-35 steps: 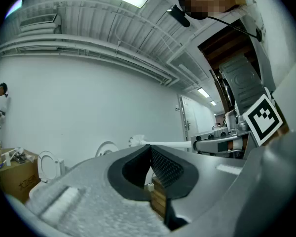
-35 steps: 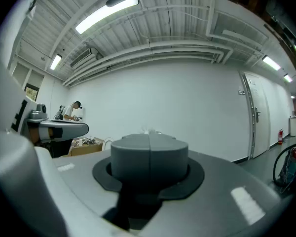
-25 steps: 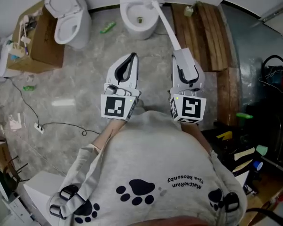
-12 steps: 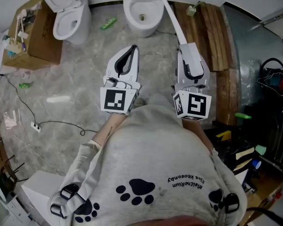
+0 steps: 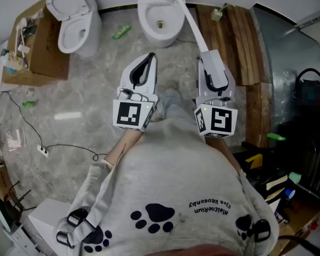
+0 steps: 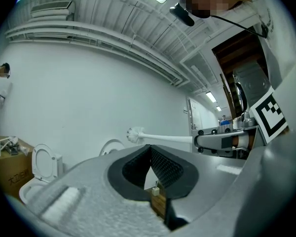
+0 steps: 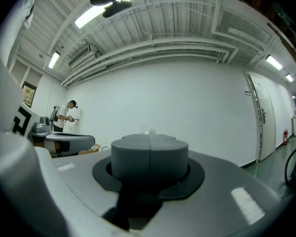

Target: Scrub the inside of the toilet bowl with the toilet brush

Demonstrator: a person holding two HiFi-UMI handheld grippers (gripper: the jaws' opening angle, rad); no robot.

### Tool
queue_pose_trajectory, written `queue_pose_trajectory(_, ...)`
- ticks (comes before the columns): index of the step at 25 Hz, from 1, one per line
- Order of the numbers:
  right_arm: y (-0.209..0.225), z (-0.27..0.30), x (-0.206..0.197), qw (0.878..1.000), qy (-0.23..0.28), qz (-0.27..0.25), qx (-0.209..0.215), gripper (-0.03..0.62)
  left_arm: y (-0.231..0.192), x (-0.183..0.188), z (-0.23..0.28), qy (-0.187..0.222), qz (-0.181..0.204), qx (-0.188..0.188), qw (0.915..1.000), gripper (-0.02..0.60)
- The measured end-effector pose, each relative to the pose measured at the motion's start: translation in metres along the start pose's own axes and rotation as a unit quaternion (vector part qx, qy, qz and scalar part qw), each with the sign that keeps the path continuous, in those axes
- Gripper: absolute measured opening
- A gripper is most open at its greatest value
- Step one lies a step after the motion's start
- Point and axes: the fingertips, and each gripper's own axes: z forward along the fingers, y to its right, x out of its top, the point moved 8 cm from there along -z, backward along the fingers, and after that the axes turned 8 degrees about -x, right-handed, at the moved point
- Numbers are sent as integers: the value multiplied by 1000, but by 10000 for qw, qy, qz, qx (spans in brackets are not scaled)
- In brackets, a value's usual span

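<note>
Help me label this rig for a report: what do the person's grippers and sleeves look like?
Left gripper and right gripper are pale-grey tapered shells with dark grey jaw pads; each carries a white cube of black square markers at its rear. The sleeves belong to a light grey sweatshirt printed with black paw marks.

We note at twelve o'clock a white ceramic toilet bowl (image 5: 159,23) and a white plastic toilet brush (image 5: 189,23). Grey veined marbled stone floor (image 5: 90,89). Brown wooden planks (image 5: 237,41) at one. Our left gripper (image 5: 149,56) and right gripper (image 5: 206,54): grey shells, black pads, black-and-white marker cubes. Grey cotton sweatshirt (image 5: 165,180), black paw prints.
</note>
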Motion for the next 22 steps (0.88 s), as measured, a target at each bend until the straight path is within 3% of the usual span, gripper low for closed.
queue_pose_trajectory(5,17,61,-9,9999,-67,82,77,150,-27,-8,53,31,50,-42,10000,-2)
queue_pose_trajectory(14,55,180,-8,9989,-176,-4,441,150,-81,-7,152,27,47,325,9995,-2)
queue_pose_trajectory(22,79,247,-15,9980,-172,41,603,150,-107,-16,207,-7,54,436,9990,-2)
